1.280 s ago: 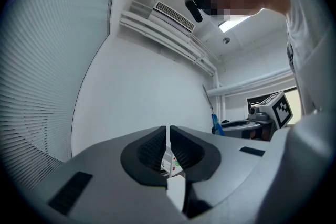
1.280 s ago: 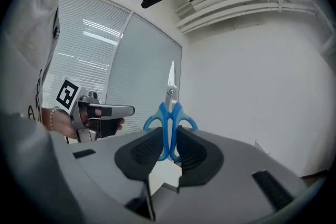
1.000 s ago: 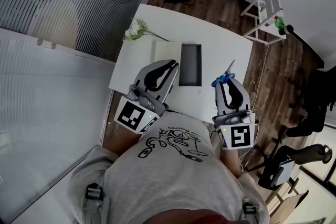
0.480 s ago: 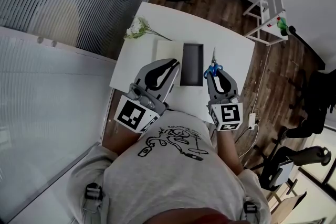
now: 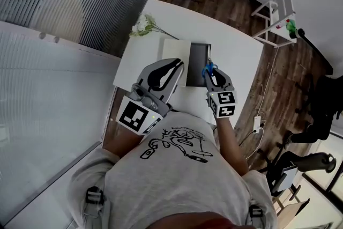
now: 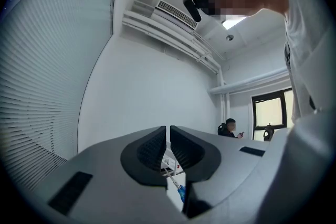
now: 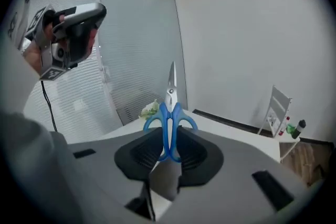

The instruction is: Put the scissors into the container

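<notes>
The scissors have blue handles and steel blades. My right gripper is shut on their handles and holds them over the right edge of the container, a dark grey oblong tray on the white table. In the right gripper view the scissors stand between the jaws with the blades pointing away and upward. My left gripper hangs over the table's near edge, left of the container, shut with nothing in it. In the left gripper view its pads are almost touching.
A white sheet or lid lies against the container's left side. A sprig of white flowers sits at the table's far left. On the wooden floor to the right are a white rack and office chairs.
My right gripper has come down and to the left with the scissors, from the table's right side to the container's right edge. The left gripper has stayed where it was.
</notes>
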Motion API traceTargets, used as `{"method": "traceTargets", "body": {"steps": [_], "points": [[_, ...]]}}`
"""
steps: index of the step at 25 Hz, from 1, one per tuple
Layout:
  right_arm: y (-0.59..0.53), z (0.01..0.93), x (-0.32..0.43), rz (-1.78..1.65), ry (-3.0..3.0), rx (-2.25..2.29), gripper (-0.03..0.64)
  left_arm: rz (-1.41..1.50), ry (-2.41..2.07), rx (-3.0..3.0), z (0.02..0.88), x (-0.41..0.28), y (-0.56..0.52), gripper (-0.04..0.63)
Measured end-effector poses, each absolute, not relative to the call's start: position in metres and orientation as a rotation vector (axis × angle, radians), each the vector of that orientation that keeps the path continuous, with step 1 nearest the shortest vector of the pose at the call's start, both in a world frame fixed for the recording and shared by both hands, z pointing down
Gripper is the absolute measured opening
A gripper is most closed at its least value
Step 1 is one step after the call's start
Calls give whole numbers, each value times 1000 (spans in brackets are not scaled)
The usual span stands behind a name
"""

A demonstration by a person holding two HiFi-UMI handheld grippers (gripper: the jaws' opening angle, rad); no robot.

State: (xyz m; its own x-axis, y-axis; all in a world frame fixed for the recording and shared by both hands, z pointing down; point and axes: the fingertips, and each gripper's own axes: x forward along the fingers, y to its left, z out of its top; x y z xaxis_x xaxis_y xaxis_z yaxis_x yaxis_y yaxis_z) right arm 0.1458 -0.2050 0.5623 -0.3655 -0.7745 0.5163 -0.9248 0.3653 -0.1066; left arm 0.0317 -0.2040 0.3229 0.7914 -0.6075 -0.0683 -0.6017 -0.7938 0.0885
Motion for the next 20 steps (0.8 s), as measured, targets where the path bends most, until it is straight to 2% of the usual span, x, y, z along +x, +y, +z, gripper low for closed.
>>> {"method": "traceTargets", "body": {"steps": [20], "points": [[-223,706,136,864,-2036,1345,87,-101,-1006,2879,336,15,-208,37]]}}
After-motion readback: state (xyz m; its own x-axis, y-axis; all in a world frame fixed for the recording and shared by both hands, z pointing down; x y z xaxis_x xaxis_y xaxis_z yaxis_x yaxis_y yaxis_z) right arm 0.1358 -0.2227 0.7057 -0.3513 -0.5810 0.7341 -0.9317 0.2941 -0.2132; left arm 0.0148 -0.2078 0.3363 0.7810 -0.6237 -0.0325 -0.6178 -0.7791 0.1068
